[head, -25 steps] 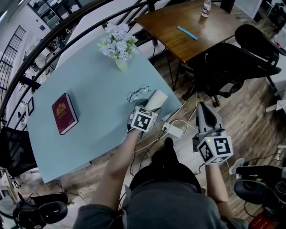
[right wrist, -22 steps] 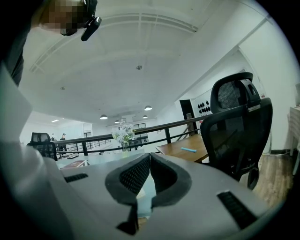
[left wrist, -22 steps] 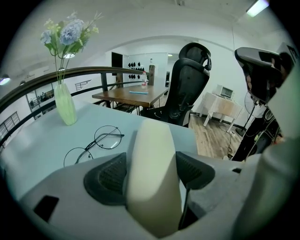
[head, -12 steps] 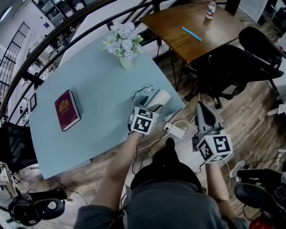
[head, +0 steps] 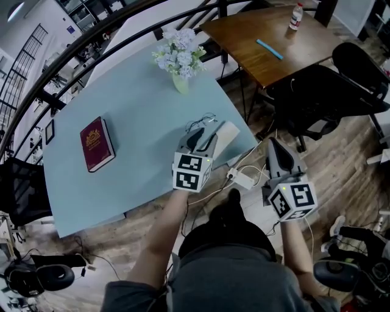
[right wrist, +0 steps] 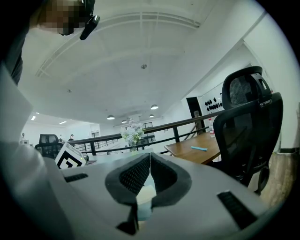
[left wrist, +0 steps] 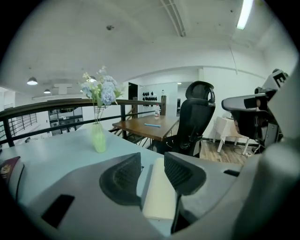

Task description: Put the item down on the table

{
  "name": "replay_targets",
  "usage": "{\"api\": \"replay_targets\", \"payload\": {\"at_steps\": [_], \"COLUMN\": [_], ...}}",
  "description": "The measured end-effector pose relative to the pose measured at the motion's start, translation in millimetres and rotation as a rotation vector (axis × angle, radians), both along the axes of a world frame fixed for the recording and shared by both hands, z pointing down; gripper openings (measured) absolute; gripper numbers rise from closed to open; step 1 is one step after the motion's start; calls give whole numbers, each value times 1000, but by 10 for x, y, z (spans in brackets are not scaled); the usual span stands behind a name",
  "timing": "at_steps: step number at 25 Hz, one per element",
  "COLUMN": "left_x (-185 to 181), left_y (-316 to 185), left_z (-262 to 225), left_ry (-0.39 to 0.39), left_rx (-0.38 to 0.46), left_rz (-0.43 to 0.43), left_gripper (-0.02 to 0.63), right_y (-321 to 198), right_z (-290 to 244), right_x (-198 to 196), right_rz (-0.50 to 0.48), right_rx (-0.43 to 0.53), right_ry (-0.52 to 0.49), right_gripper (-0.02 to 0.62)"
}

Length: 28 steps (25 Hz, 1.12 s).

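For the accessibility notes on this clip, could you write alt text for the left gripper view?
The left gripper has its jaws apart, having just closed them partway, and grips nothing; seen through the gap, a cream item lies on the pale blue table. Beyond stand a vase of flowers, a wooden table and a black office chair.

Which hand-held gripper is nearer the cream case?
Left. The left hand-held gripper hangs just above the cream case, its jaws just closed partway on nothing; the right hand-held gripper is off the table, over the floor.

Office, black swivel chairs (head: 317,94), wooden table (head: 262,36), mezzanine railing (left wrist: 47,105), strip ceiling light (left wrist: 243,14)
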<state>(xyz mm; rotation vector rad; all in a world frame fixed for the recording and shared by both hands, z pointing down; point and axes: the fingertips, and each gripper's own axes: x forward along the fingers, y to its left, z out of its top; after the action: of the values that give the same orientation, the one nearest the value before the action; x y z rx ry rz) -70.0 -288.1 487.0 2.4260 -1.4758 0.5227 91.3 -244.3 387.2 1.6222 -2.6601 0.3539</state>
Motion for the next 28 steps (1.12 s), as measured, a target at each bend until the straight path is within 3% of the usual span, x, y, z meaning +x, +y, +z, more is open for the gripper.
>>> {"api": "replay_targets", "payload": {"at_steps": [12, 28], "left_x": [-415, -608], "left_y": [267, 466], "left_z": [-606, -889], "left_ry": [85, 162], "left_rx": [151, 218], "left_rz": [-133, -204], "left_gripper": [72, 6], "right_y": [74, 111], "right_z": [-75, -111], "right_x": [-146, -248], "right_rz": [-39, -69], "right_rx": [20, 32], "right_ry": [-2, -2], "right_gripper": [2, 2]}}
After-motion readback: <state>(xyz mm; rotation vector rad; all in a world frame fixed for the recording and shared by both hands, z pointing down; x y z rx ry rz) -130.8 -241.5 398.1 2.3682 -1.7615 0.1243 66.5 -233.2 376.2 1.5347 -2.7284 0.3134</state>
